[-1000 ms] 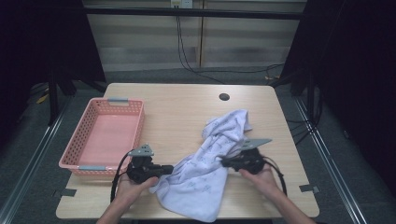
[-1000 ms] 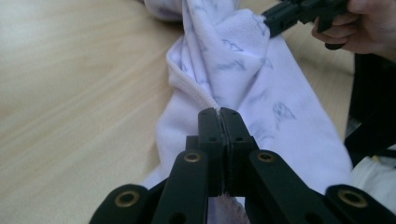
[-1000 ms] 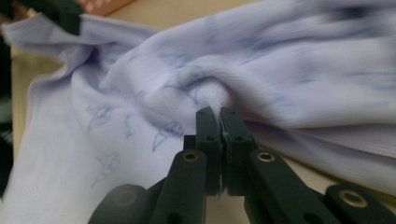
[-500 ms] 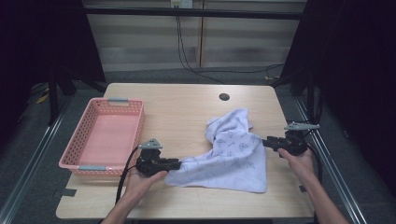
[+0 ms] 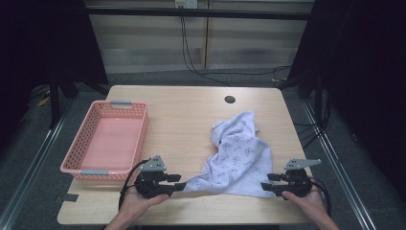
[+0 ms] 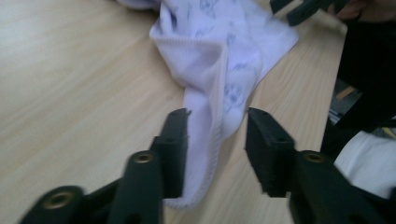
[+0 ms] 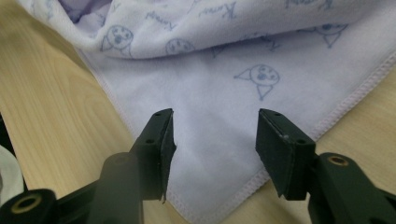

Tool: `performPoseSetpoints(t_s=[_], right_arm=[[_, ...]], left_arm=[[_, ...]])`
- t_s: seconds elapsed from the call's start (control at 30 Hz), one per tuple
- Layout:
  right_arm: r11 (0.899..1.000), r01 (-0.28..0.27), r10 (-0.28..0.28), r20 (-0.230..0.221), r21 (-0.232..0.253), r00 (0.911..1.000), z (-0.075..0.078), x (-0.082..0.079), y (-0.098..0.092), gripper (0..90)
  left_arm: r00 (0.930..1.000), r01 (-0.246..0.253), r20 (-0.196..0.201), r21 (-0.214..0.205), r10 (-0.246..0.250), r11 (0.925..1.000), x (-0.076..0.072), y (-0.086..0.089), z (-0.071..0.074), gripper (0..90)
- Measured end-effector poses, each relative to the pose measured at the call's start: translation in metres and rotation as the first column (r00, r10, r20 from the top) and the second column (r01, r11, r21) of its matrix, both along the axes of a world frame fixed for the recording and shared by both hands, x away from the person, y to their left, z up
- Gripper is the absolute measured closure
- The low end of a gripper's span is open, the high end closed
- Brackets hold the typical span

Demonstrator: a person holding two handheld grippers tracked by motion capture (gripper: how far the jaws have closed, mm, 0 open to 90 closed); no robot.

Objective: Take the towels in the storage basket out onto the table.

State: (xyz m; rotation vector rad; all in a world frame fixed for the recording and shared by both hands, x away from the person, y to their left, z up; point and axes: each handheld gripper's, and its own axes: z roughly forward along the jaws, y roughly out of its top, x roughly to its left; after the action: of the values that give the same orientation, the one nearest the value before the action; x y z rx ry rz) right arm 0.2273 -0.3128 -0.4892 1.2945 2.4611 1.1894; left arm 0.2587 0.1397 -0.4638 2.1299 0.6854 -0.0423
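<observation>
Spread step looked done: printed towel (image 5: pixel 238 155) lay near-right on the table (image 5: pixel 186 115); left gripper (image 5: pixel 178 182) and right gripper (image 5: pixel 267 181) had just been opening, corners loose between jaws; next: regrip to fold.

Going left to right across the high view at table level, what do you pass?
Pink basket → left gripper, fingers apart around a towel corner → white printed towel → right gripper, fingers open at the towel's other near corner.
</observation>
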Motion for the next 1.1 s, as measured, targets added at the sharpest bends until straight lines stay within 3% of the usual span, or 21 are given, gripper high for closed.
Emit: performPoseSetpoints(t_s=[0.03,0.1,0.13,0.17,0.23,0.27,0.37,0.43,0.5,0.53,0.63,0.73,0.77,0.8,0.83,0.97,1.0,1.1], right_arm=[[1.000,0.000,0.000,-0.004,-0.010,1.0000,-0.001,0.000,0.000,43.1],[0.999,-0.021,0.020,-0.017,-0.031,0.9997,-0.008,0.001,0.001,41.3],[0.999,-0.027,0.027,-0.004,-0.043,0.9996,-0.008,0.001,0.003,41.2],[0.998,-0.028,0.029,0.004,-0.048,0.9996,-0.008,0.001,0.004,41.3],[0.997,-0.044,0.045,0.022,-0.065,0.9987,-0.009,-0.001,0.005,43.4],[0.996,-0.061,0.063,0.025,-0.069,0.9977,-0.008,-0.003,0.005,50.3],[0.992,-0.091,0.094,0.022,-0.089,0.9953,-0.007,-0.007,0.006,71.9],[0.989,-0.110,0.111,0.010,-0.098,0.9937,-0.006,-0.009,0.008,82.7],[0.991,-0.127,0.126,-0.027,-0.052,0.9917,-0.005,-0.010,0.005,87.6],[0.992,-0.125,0.125,-0.009,-0.034,0.9921,-0.003,-0.010,0.002,88.0],[0.996,-0.078,0.077,0.022,0.036,0.9968,0.008,-0.013,-0.014,88.4],[0.994,-0.021,0.016,0.055,0.103,0.9984,0.017,-0.018,-0.037,88.4],[0.992,-0.010,0.003,0.055,0.123,0.9985,0.017,-0.019,-0.040,88.4],[0.993,-0.008,0.001,0.057,0.115,0.9984,0.017,-0.019,-0.040,88.4],[0.995,-0.012,0.005,0.060,0.102,0.9982,0.017,-0.019,-0.039,88.4],[0.994,-0.038,0.033,0.046,0.098,0.9984,0.013,-0.016,-0.029,88.4],[0.995,-0.037,0.033,0.041,0.093,0.9986,0.012,-0.016,-0.028,88.4],[0.995,-0.043,0.040,0.032,0.087,0.9987,0.010,-0.015,-0.025,88.3]], left_arm=[[0.9999,-0.014,-0.010,0.019,0.014,0.9997,0.002,-0.001,-0.004,51.1],[1.0000,0.006,-0.008,0.033,-0.005,0.9994,0.006,-0.003,-0.009,51.0],[0.9998,0.009,-0.020,0.044,-0.008,0.9990,0.008,-0.004,-0.010,55.3],[0.9998,0.009,-0.020,0.044,-0.008,0.9990,0.008,-0.004,-0.010,67.1],[0.9991,0.002,-0.042,-0.012,-0.002,0.9999,0.013,-0.005,-0.011,82.7],[0.9994,-0.007,-0.033,-0.040,0.006,0.9992,0.014,-0.004,-0.008,86.7],[0.9987,-0.036,-0.041,-0.143,0.030,0.9891,0.018,0.002,0.003,87.7],[0.9975,-0.066,-0.037,-0.171,0.061,0.9830,0.019,0.006,0.010,87.9],[0.9930,-0.116,-0.043,-0.175,0.110,0.9777,0.021,0.012,0.013,87.9],[0.9910,-0.130,-0.056,-0.179,0.122,0.9752,0.023,0.015,0.013,88.0],[0.9874,-0.153,-0.063,-0.151,0.145,0.9766,0.024,0.017,0.010,87.9],[0.9808,-0.171,-0.109,-0.076,0.162,0.9824,0.025,0.011,-0.004,86.0],[0.9780,-0.177,-0.122,-0.059,0.169,0.9824,0.024,0.008,-0.008,81.1],[0.9786,-0.169,-0.124,-0.030,0.164,0.9851,0.024,0.005,-0.013,75.5],[0.9822,-0.146,-0.123,-0.026,0.142,0.9890,0.023,0.003,-0.015,70.4],[0.9922,-0.123,-0.029,-0.088,0.121,0.9884,0.013,0.006,0.003,58.2],[0.9941,-0.108,-0.005,-0.109,0.108,0.9881,0.008,0.006,0.008,60.9],[0.9959,-0.077,0.039,-0.107,0.082,0.9913,0.000,0.003,0.017,61.9]])
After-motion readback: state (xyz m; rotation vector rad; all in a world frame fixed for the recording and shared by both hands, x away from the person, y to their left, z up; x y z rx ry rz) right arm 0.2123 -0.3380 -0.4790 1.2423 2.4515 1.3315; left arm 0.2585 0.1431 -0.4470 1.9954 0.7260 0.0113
